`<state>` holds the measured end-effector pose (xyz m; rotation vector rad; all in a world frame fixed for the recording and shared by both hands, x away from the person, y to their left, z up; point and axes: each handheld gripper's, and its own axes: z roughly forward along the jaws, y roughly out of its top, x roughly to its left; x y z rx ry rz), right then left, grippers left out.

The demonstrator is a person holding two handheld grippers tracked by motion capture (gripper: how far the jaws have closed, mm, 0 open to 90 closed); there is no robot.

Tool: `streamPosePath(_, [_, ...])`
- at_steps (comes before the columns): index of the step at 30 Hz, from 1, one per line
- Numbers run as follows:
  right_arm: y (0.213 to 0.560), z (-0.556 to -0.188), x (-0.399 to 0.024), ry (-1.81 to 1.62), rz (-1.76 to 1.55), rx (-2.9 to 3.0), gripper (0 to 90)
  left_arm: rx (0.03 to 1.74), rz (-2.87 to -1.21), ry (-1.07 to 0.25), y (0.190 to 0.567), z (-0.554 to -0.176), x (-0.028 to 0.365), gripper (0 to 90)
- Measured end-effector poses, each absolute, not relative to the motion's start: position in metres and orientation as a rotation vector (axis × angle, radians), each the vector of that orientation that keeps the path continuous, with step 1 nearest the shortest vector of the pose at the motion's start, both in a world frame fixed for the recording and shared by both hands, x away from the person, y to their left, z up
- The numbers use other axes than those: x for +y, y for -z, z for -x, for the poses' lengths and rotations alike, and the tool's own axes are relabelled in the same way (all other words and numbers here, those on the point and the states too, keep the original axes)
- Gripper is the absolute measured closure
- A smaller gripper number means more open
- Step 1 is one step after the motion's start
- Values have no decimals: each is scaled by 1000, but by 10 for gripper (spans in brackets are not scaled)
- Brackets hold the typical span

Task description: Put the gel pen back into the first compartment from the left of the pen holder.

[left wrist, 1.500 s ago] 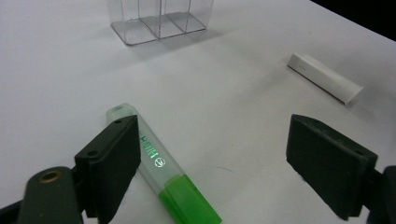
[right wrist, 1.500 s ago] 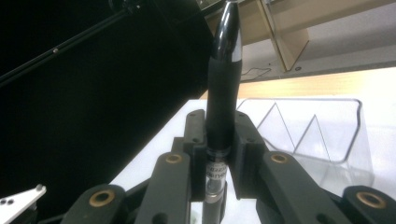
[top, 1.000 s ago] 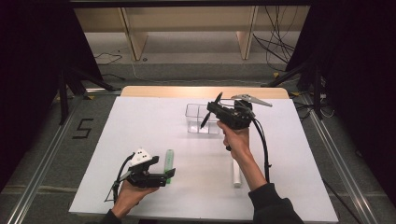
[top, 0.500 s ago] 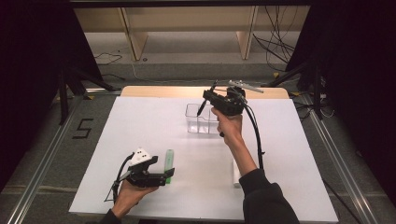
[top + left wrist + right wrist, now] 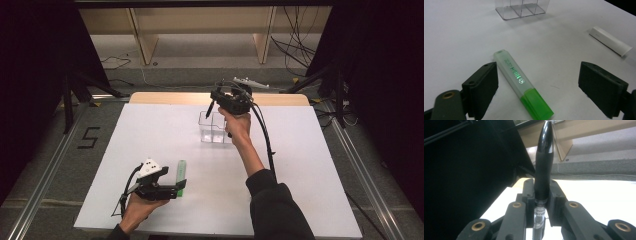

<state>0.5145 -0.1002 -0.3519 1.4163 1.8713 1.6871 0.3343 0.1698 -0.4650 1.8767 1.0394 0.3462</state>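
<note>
Currently right claw (image 5: 212,104) is clenched on a black pen (image 5: 544,162), held above the clear organizer (image 5: 214,127) at the table's (image 5: 310,165) far side. Left claw (image 5: 539,87) is released, straddling a green highlighter (image 5: 520,81) lying flat. White cap-like piece (image 5: 610,41) lies well apart; nothing blocks the organizer.

On the white surface (image 5: 150,135), the clear plastic compartment organiser (image 5: 212,127) stands at about twelve o'clock from me, toward the far edge. My right tool (image 5: 212,102) holds the black pen (image 5: 210,107) above the organiser's far side. The green highlighter with a translucent barrel (image 5: 180,175) lies near me at about eleven o'clock, between the jaws of my left tool (image 5: 170,189). A flat white bar (image 5: 610,41) lies to the highlighter's right.
</note>
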Motion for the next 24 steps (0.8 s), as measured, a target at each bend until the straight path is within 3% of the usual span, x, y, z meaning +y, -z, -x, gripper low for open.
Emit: streamPosePath(24, [376, -532, -84, -1565, -1456, 1942, 791, 1045, -1896, -351, 466, -335, 168, 161])
